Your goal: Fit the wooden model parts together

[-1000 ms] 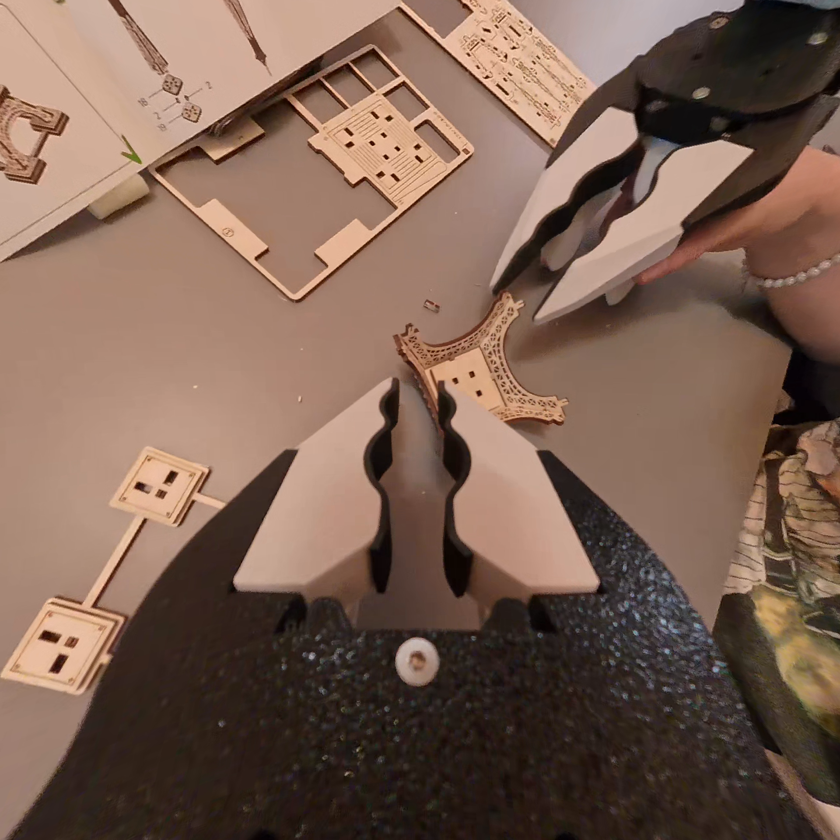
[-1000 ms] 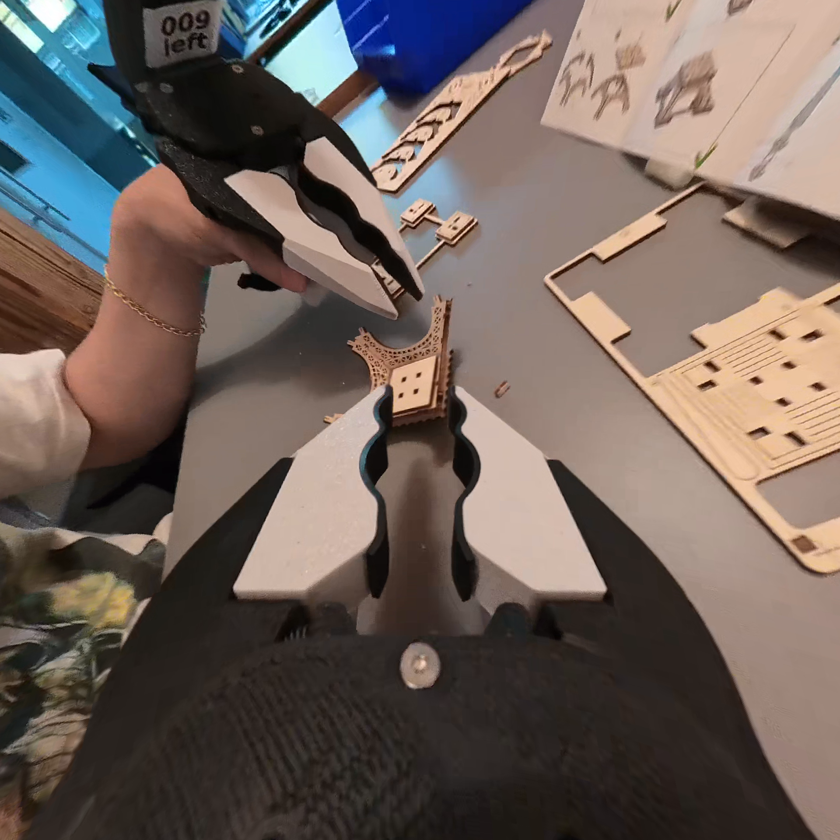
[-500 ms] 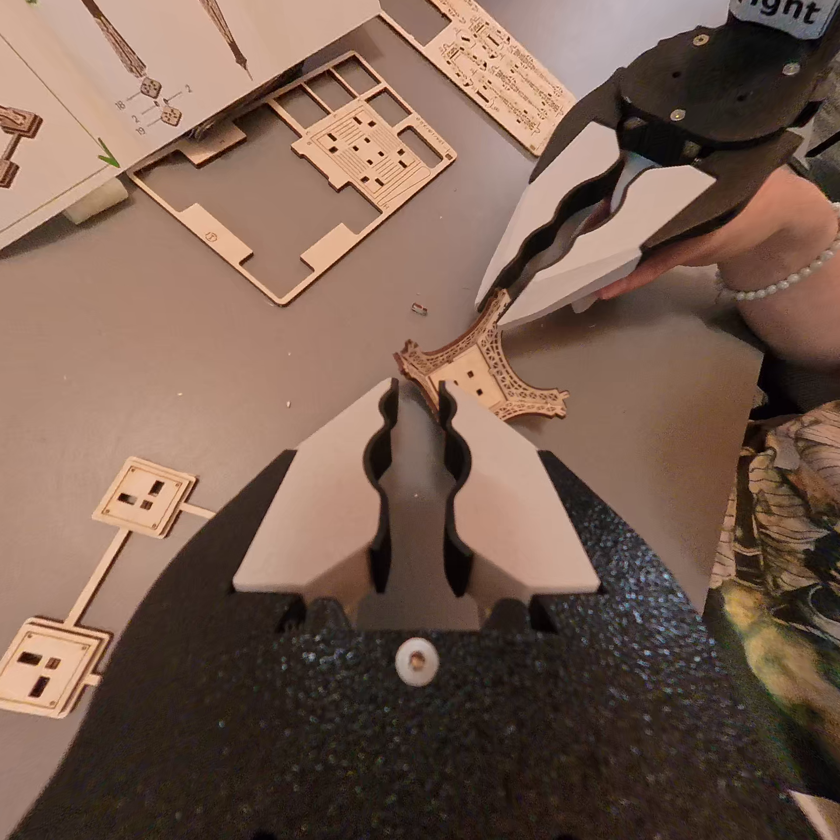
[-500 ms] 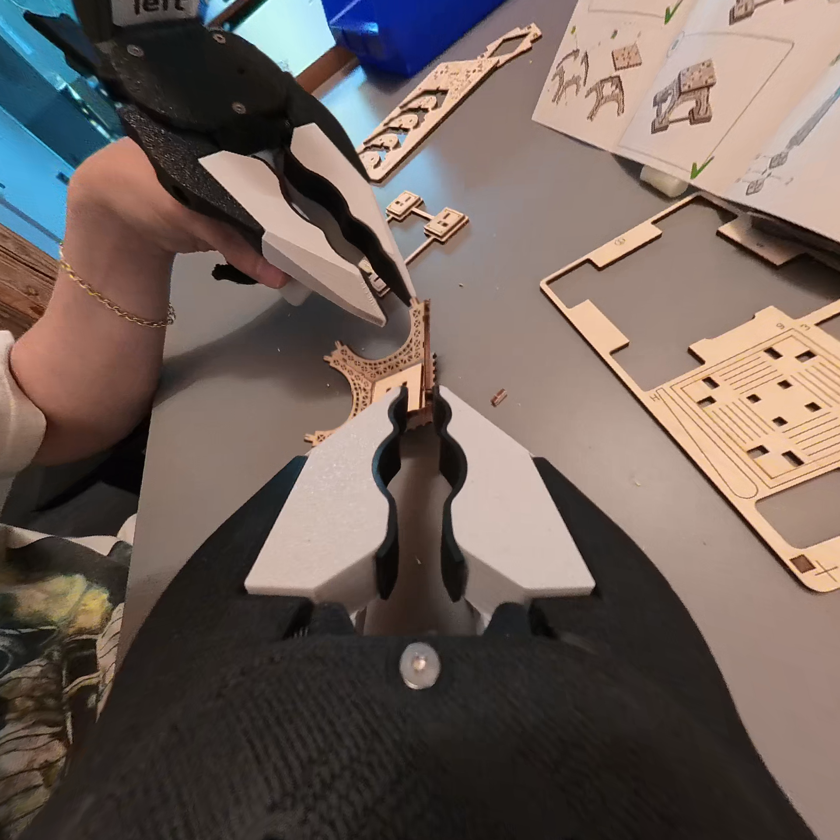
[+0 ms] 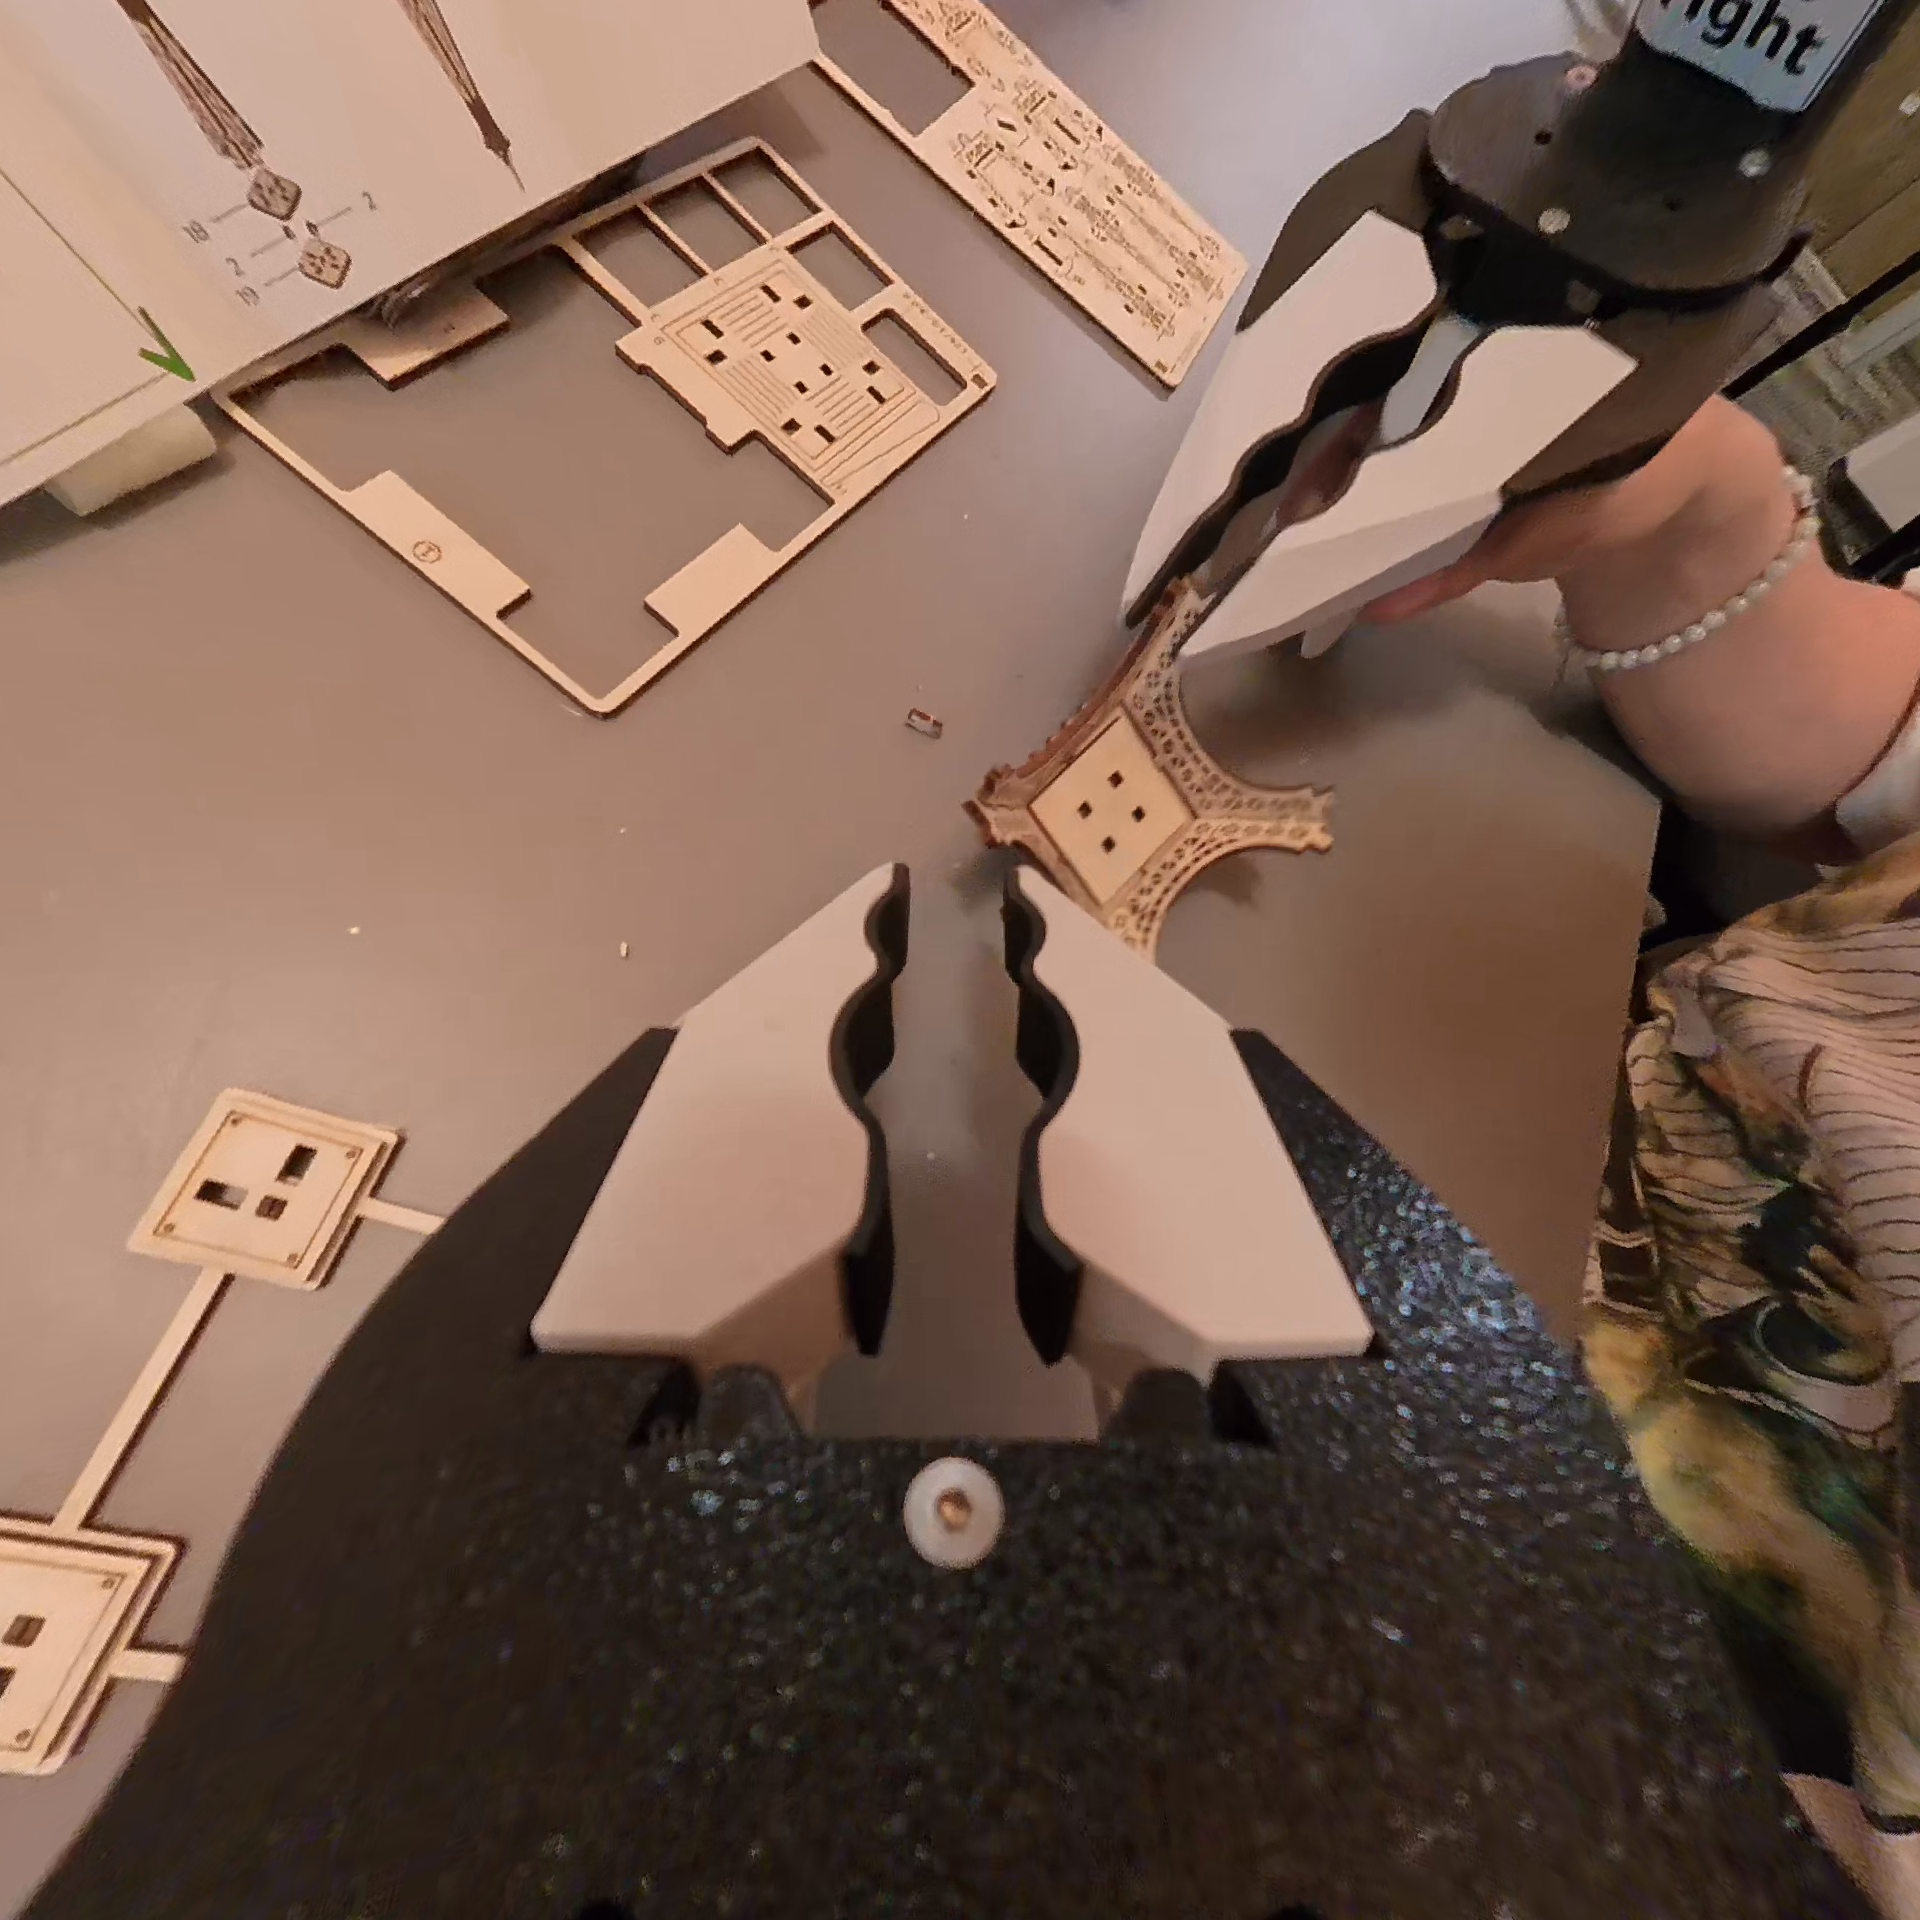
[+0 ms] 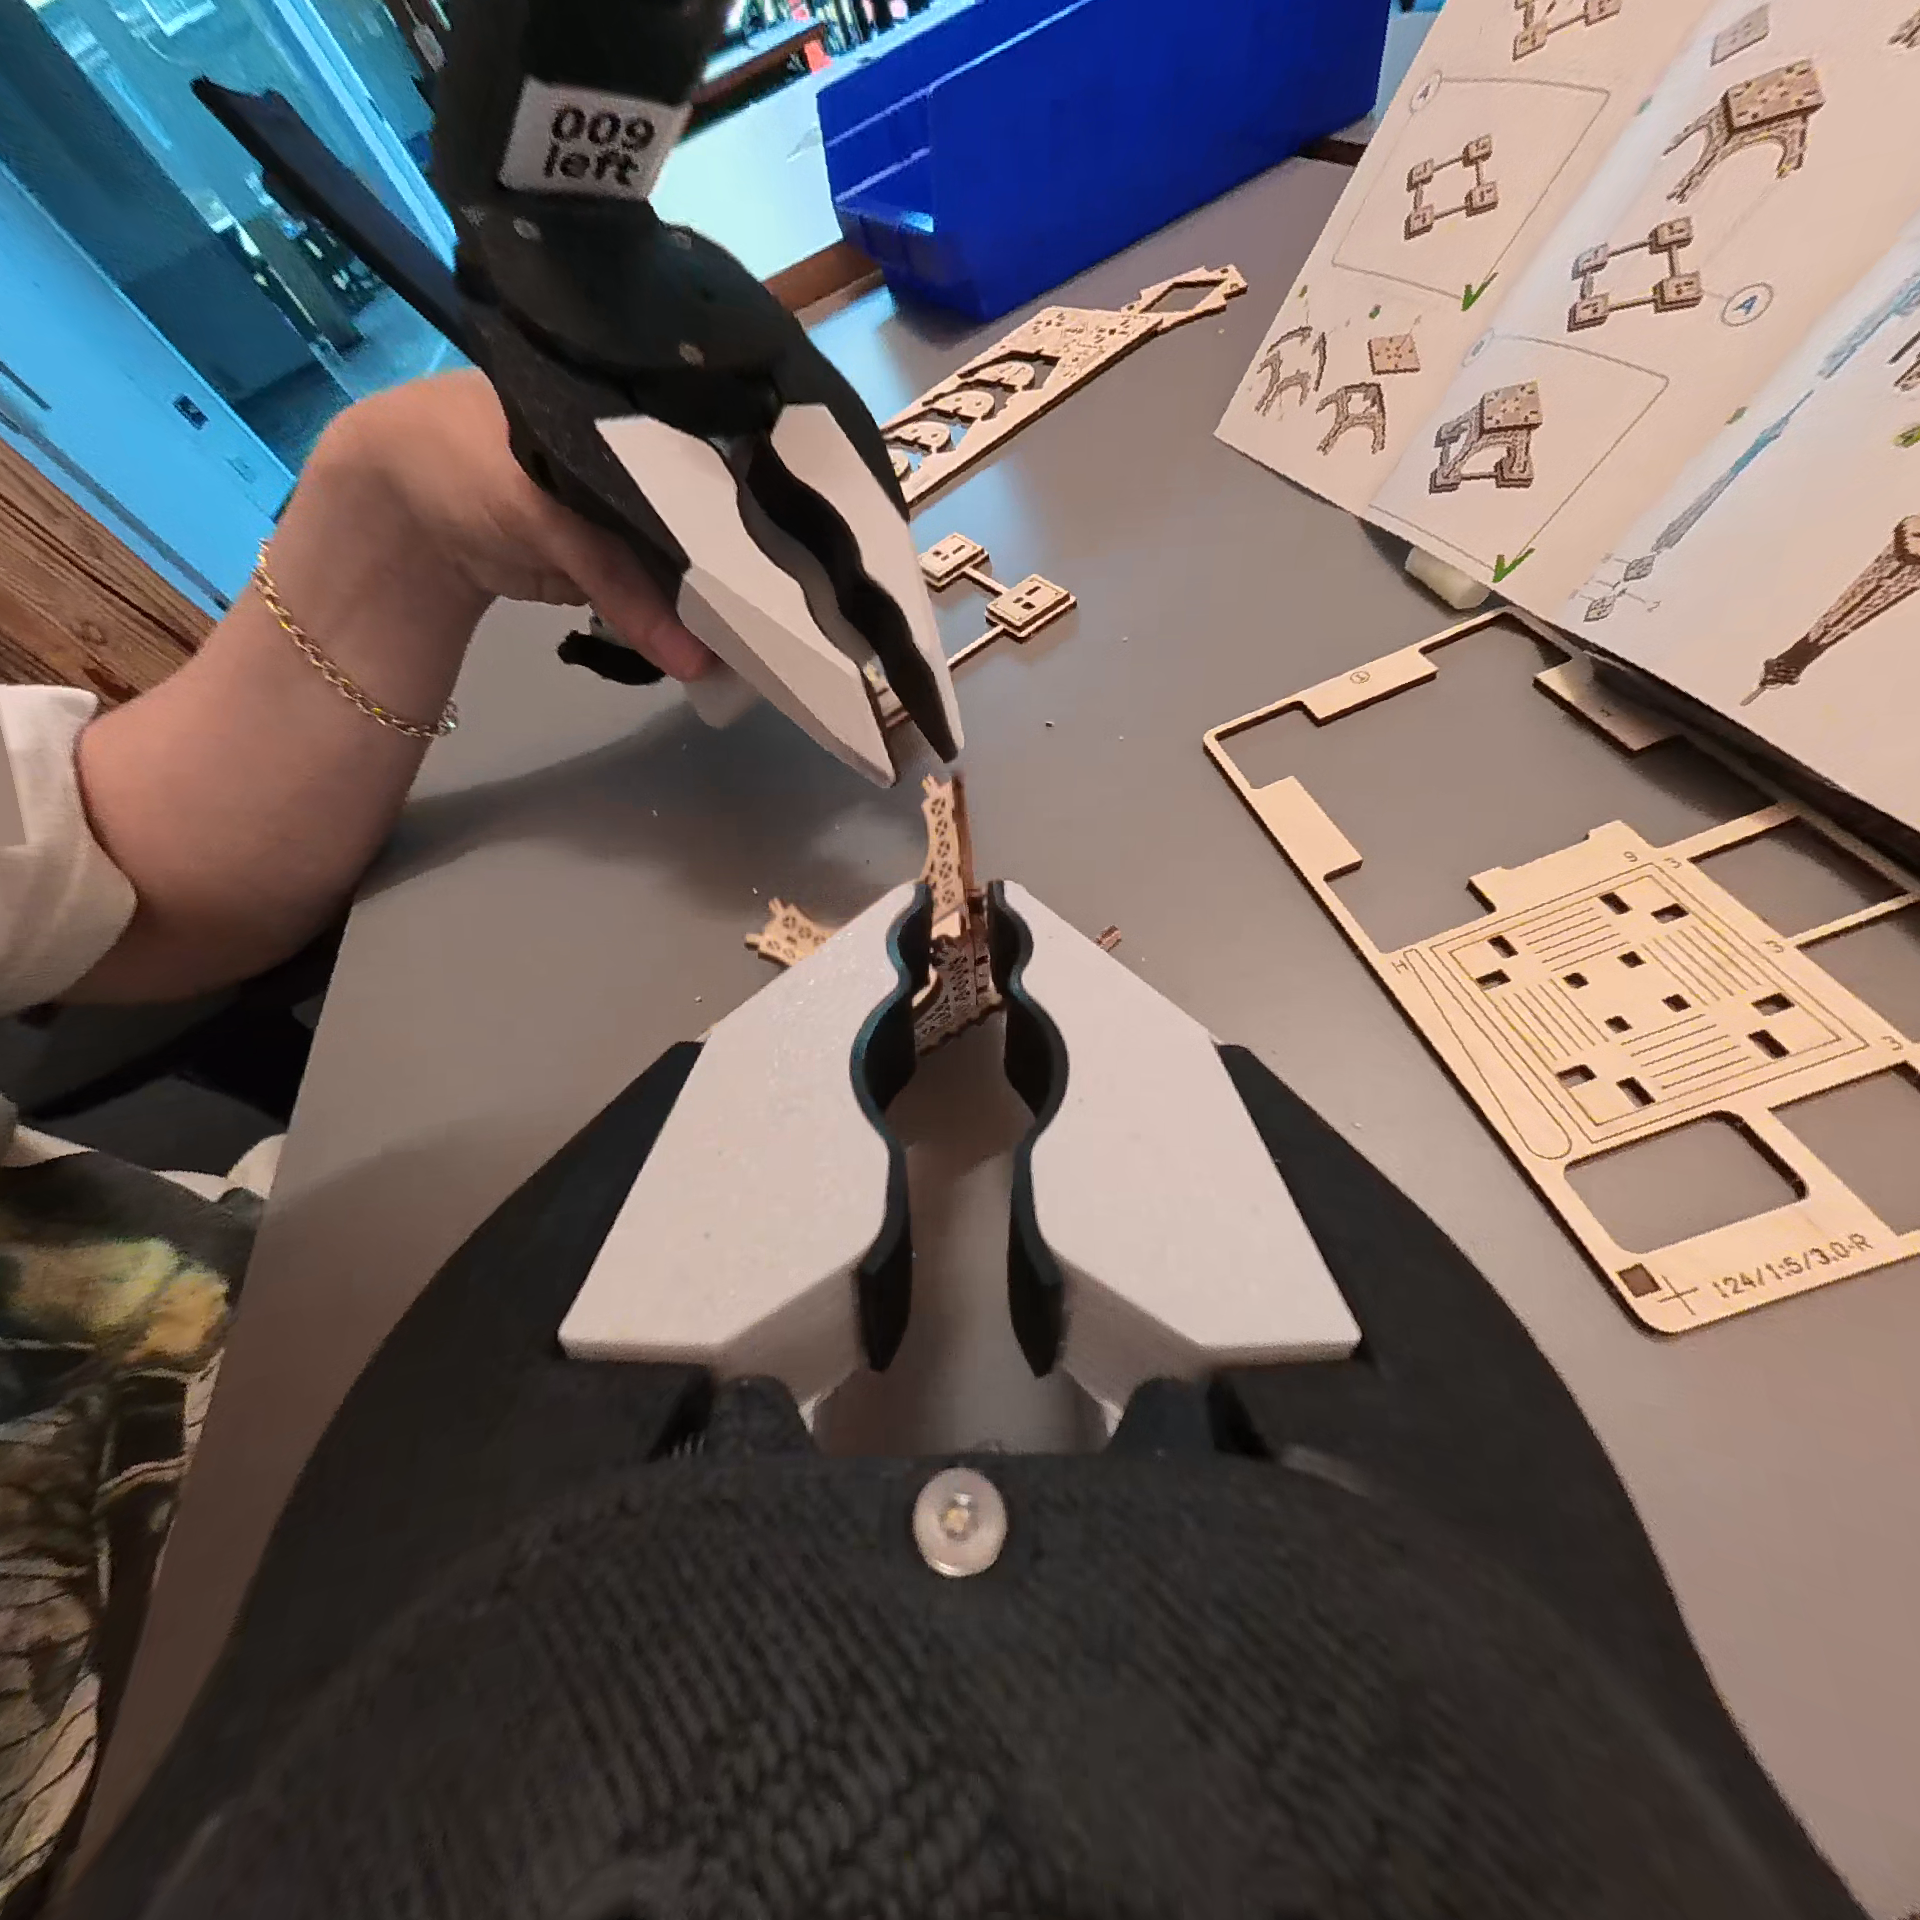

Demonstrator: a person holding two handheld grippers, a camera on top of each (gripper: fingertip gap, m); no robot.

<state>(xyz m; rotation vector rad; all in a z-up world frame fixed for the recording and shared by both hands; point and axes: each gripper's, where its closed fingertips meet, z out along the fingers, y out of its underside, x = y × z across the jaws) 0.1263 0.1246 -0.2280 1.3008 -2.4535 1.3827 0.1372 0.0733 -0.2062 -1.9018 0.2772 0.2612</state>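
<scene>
Even, soft indoor light, faint shadows on the surface [image 5: 312, 831]; fisheye bends edges, blue daylight cast top-left in right view.

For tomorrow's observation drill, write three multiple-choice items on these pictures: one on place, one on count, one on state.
1. Where is the blue bin?
A. at the table's far edge
B. under the booklet
C. in the left gripper

2. How many small square holes show in the square plate of the tower piece?
A. two
B. four
C. nine

3. What is the right gripper doing?
A. hanging open over bare table
B. gripping the booklet
C. jaws closed on a leg of the tower piece

Answers: 1 A, it sits beyond the wooden sheets; 2 B, four dark holes show in the left wrist view; 3 C, the latticed leg sits between its jaws.
</scene>
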